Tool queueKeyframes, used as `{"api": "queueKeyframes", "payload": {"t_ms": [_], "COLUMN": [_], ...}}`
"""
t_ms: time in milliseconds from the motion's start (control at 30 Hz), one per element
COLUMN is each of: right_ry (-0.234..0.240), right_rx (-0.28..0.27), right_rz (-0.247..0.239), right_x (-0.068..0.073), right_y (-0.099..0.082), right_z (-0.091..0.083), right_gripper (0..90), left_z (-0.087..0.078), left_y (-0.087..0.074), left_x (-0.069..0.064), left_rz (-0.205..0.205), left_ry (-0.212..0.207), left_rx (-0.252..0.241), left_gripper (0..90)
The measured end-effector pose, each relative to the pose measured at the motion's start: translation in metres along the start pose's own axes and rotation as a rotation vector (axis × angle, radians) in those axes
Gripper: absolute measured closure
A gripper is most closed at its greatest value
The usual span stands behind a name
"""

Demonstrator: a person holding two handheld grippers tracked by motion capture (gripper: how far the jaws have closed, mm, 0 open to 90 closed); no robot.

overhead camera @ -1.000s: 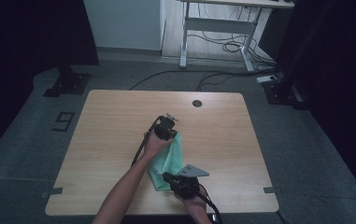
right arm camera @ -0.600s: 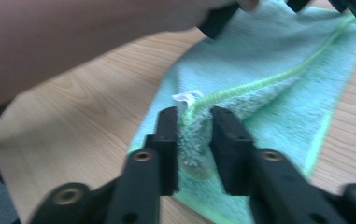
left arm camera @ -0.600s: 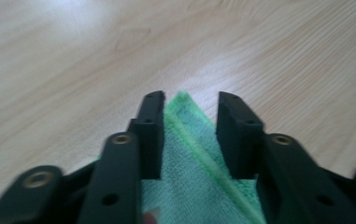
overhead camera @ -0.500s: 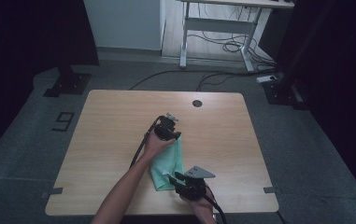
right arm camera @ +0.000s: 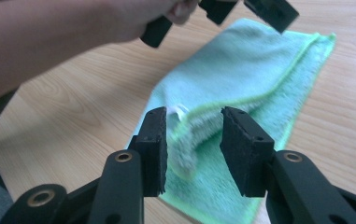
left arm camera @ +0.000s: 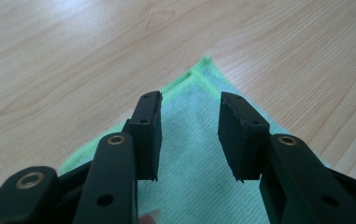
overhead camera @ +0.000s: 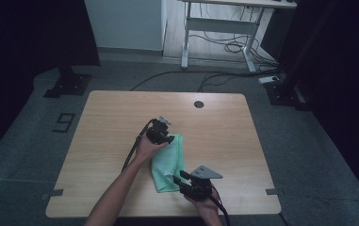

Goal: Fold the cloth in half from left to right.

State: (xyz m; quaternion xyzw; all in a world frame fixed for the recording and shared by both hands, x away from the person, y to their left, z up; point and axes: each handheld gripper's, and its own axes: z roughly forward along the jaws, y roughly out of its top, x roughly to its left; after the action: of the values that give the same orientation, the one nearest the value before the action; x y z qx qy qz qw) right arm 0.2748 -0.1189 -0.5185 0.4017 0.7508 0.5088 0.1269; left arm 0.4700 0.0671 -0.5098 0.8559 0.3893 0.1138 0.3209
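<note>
A folded light green cloth point(overhead camera: 169, 162) lies flat on the wooden table point(overhead camera: 111, 122). My left gripper point(overhead camera: 164, 136) hovers over its far end. In the left gripper view that gripper point(left arm camera: 189, 114) is open above a corner of the cloth point(left arm camera: 194, 158), its jaws having just been opening, with nothing between the pads. My right gripper point(overhead camera: 181, 178) is at the near end. In the right gripper view this gripper point(right arm camera: 193, 126) is open, its jaws also just opened. The fluffy folded edge of the cloth point(right arm camera: 255, 70) lies loose between them. The left gripper point(right arm camera: 245, 9) shows farther off.
A small round dark hole point(overhead camera: 199, 104) marks the table's far side. Bare wood lies to the left and right of the cloth. Beyond the table are a grey floor, a black stand base point(overhead camera: 69, 84), a white desk frame point(overhead camera: 219, 28) and loose cables point(overhead camera: 229, 47).
Both grippers have opened and let go of the cloth, which has settled flat. The left hand has shifted a little to the left; the right hand has stayed put.
</note>
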Motion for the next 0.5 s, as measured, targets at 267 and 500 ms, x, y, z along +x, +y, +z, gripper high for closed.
{"api": "queueKeyframes", "payload": {"t_ms": [267,500], "right_ry": [-0.03,-0.041], "right_rx": [0.074,0.078], "right_rz": [-0.023,-0.003], "right_x": [0.002,-0.008], "right_y": [-0.003,-0.01], "right_z": [0.013,0.006], "right_gripper": [80.2,86.0], "left_z": [0.014,0.018], "left_y": [-0.01,-0.011], "left_x": [0.002,0.0], "left_rz": [-0.01,0.0], "left_ry": [0.003,0.021], "left_rx": [0.037,0.027], "left_gripper": [60.5,60.8]}}
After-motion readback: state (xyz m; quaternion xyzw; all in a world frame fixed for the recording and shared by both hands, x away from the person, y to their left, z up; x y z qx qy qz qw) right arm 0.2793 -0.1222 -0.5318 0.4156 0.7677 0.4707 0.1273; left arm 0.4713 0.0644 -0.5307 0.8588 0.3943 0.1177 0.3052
